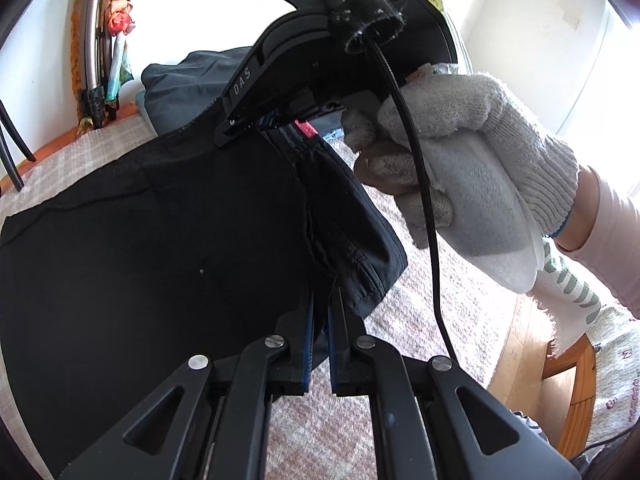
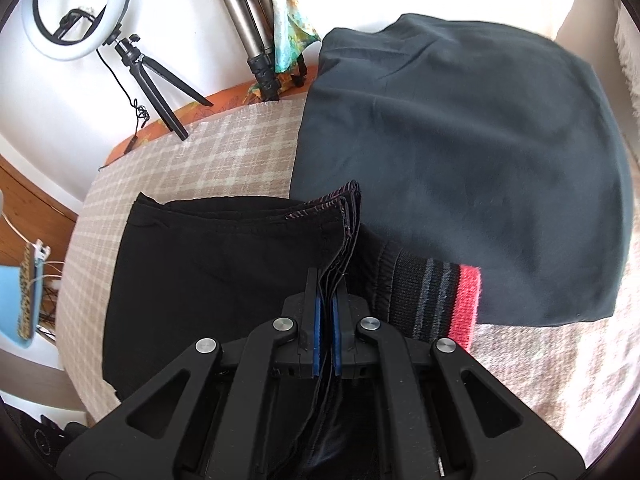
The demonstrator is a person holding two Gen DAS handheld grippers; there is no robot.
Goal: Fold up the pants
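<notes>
1. Both hand-held grippers, left [image 1: 320,320] and right [image 2: 328,300], were clamped on the black pants' [image 2: 208,256] stacked edge.
2. Pants lay ahead on the checked surface [image 2: 200,148], long axis running between the grippers.

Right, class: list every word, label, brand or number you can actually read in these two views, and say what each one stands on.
"DAS": white letters on the black body of the right gripper, seen from the left wrist.
Reddish printed marks on the pale cloth at the right edge of that view: too blurred to read.
Right wrist view: no readable text.
</notes>
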